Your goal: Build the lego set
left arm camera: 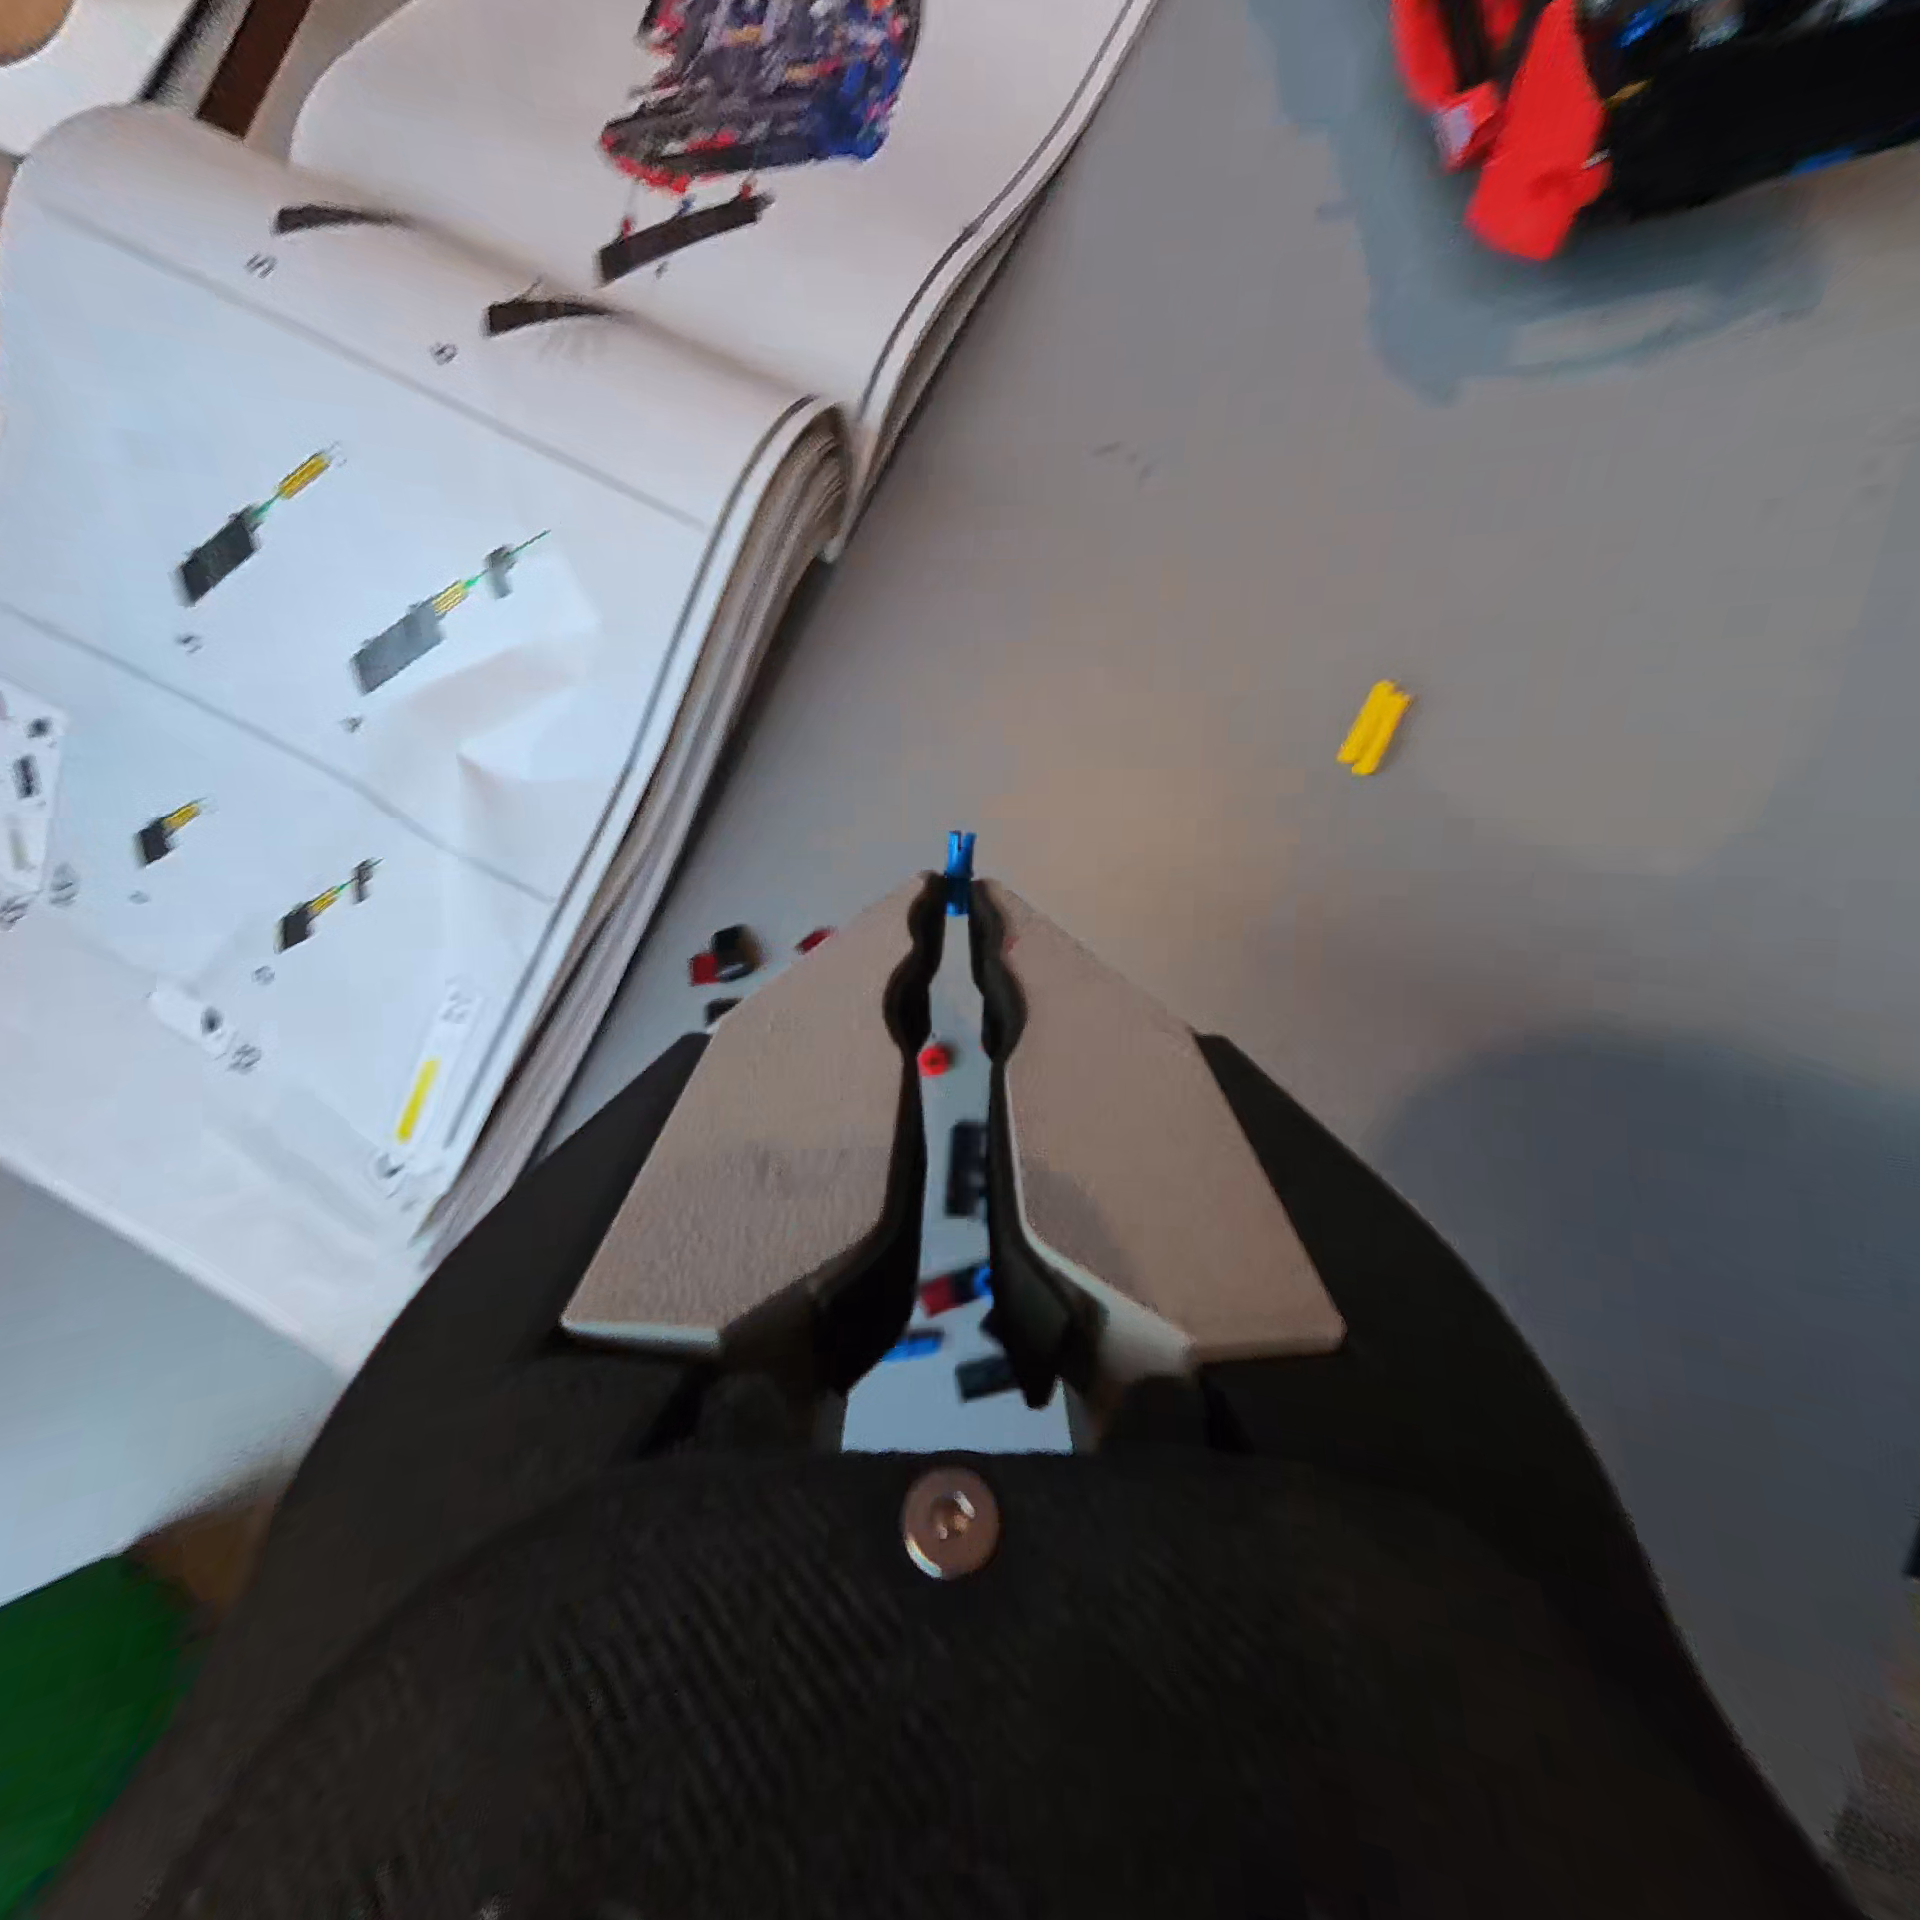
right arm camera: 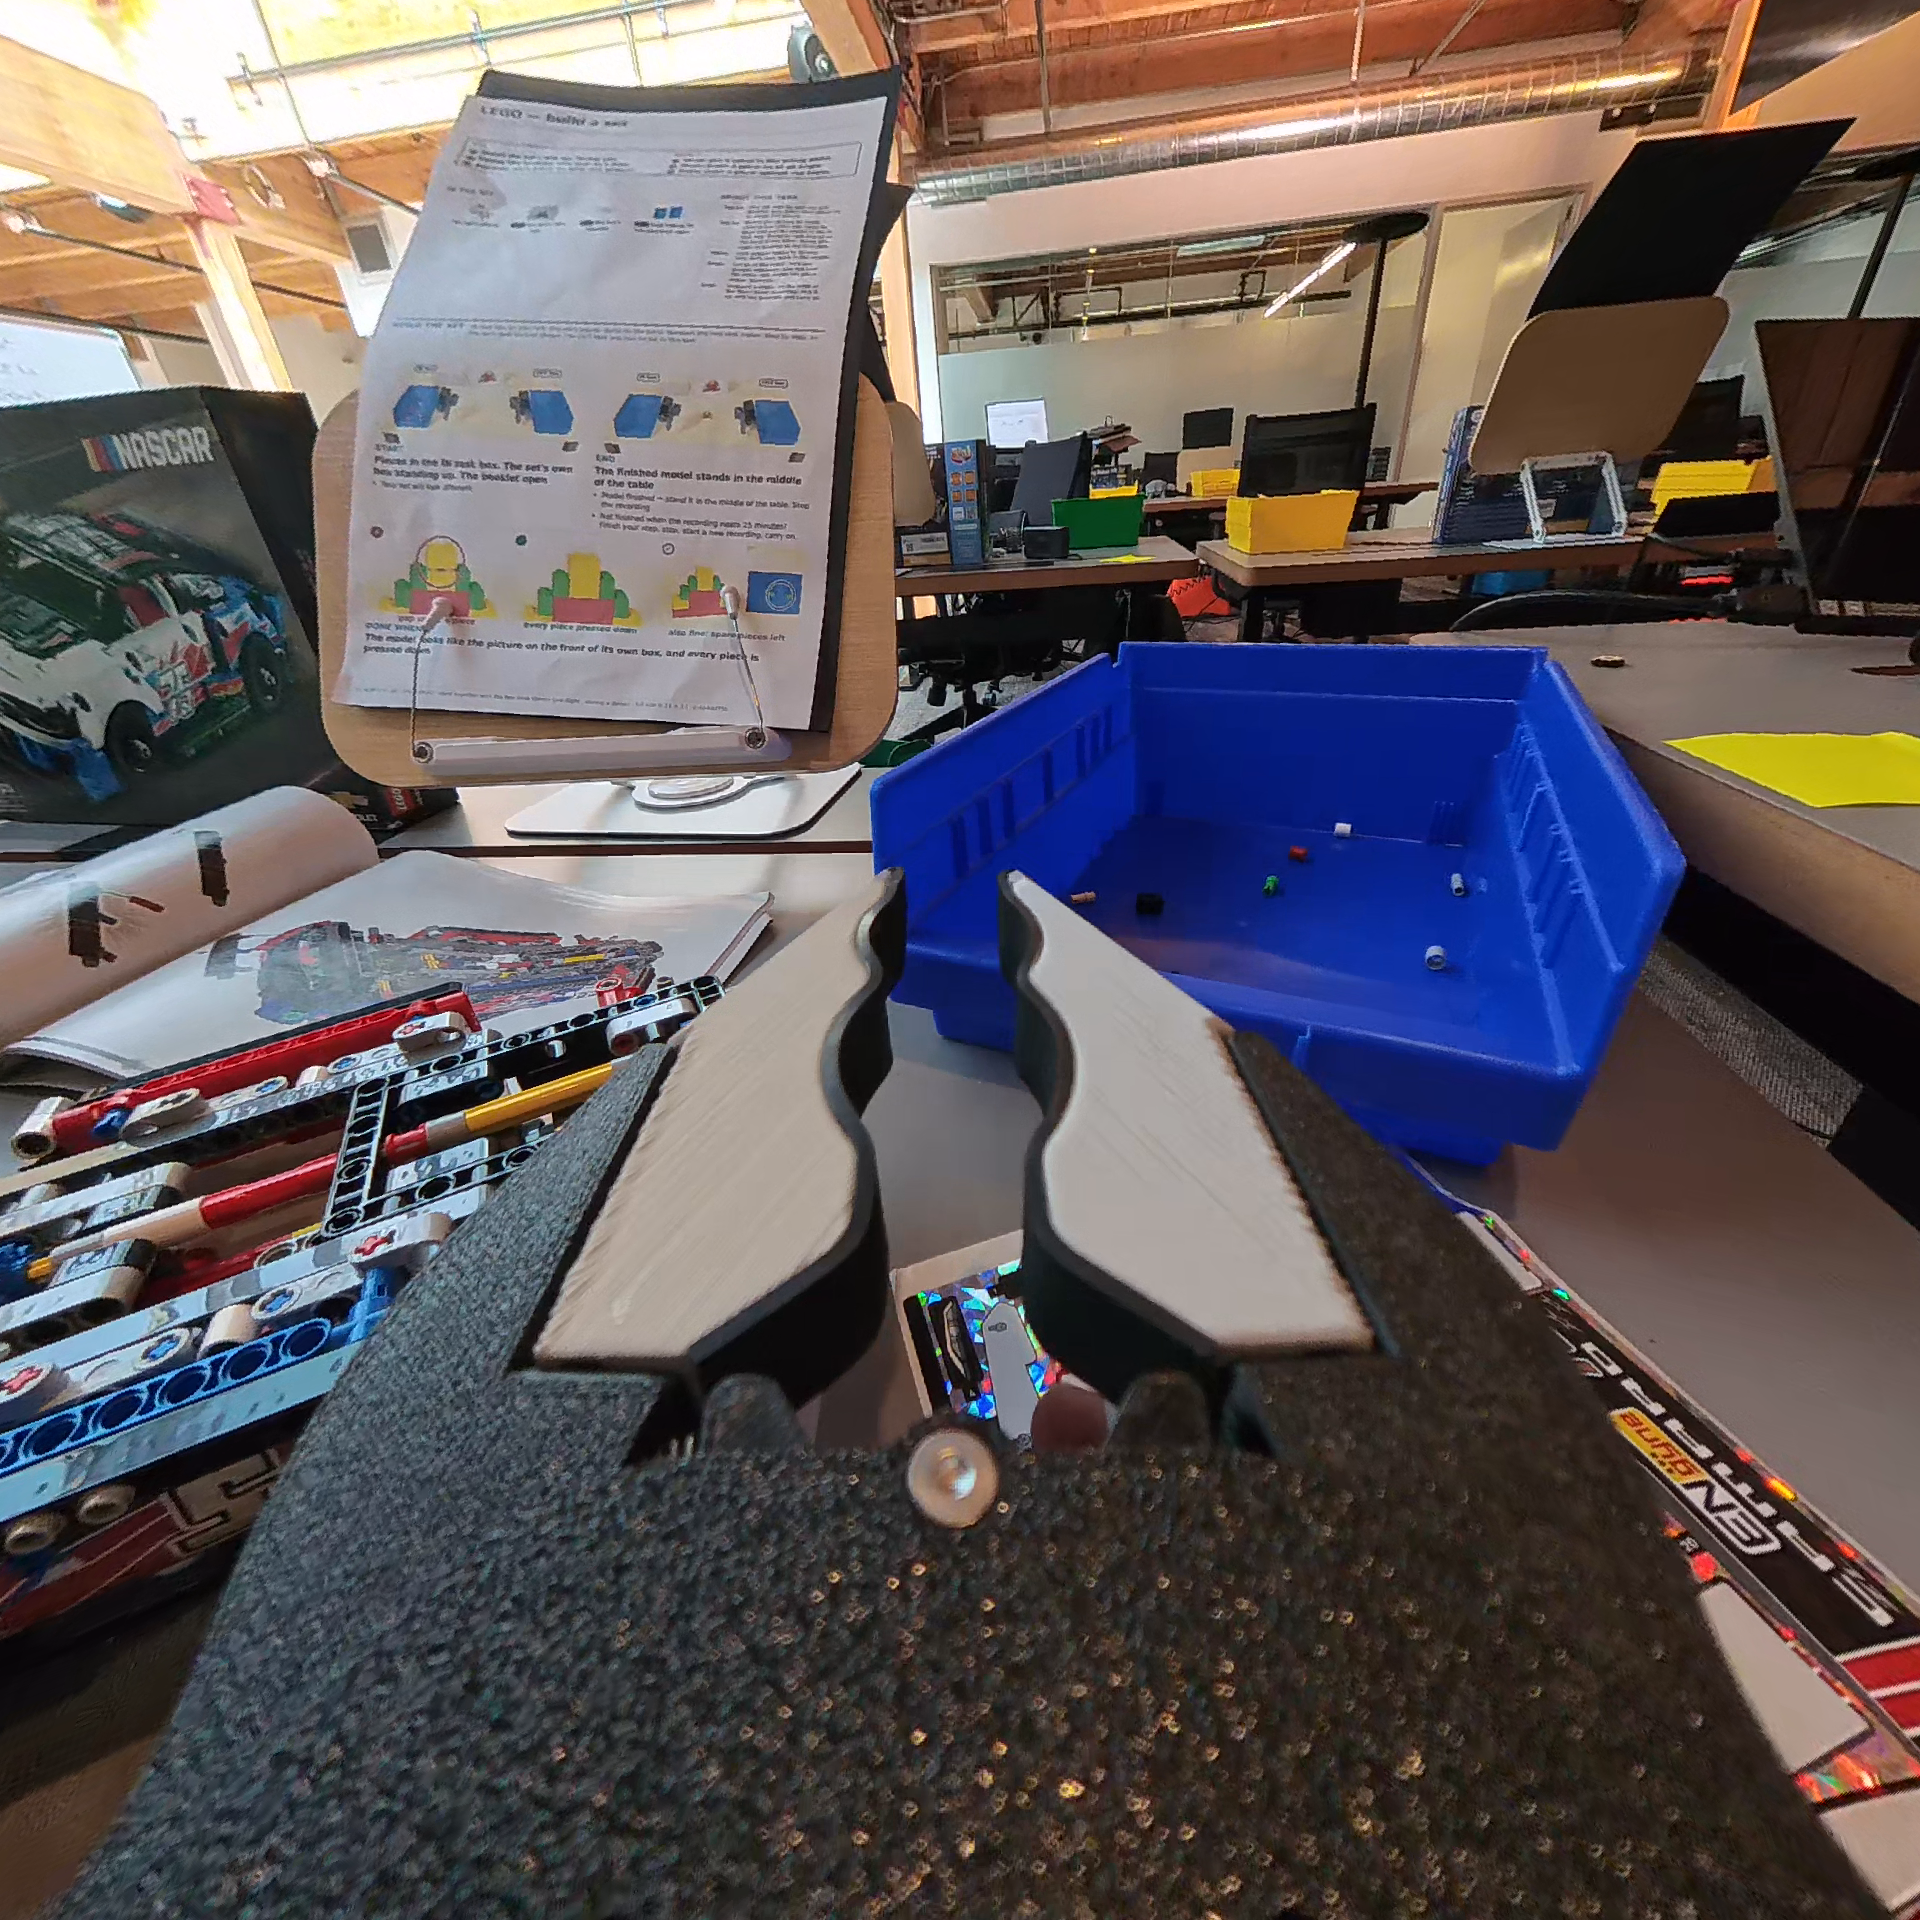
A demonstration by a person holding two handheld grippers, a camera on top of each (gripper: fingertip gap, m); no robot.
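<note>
Lego build point(right arm camera: 260, 1174) sits on the grey table point(right arm camera: 1662, 1299) to the left of the right gripper point(right arm camera: 951, 894): a flat-ish frame of black, red, blue and light grey beams with a yellow rod poking through, lying just beside the open instruction booklet point(right arm camera: 436, 935). From the left wrist view only a red and black corner of it point(left arm camera: 1621, 114) shows, up in the top right and cut off by the frame edge.

Left gripper point(left arm camera: 960, 888) has its tips pinched on a little blue pin point(left arm camera: 960, 860), which sticks out past the tips, above the table. A yellow piece point(left arm camera: 1372, 727) lies alone on the table off to the right, well apart from the pin. Scattered small parts point(left arm camera: 961, 1164) in red, black and blue lie under the gripper, mostly hidden by the fingers, so I can't say what they are.

Right gripper's fingers are spread apart with nothing between them.

Blue bin point(right arm camera: 1600, 894) sits just past the right gripper. Inside: only a handful of tiny bits point(right arm camera: 1296, 854), red, green, white, black, tan and a couple of pale grey, too small to identify.

Behind it all, a printed sheet on a stand point(right arm camera: 613, 416) and the set's box point(right arm camera: 135, 603) standing up at the left. A shiny sticker sheet point(right arm camera: 1745, 1538) lies near the bottom right, partly covered by the gripper body. The left wrist view is pretty motion-blurred, so the booklet's page drawings point(left arm camera: 312, 644) are smeary.
</note>
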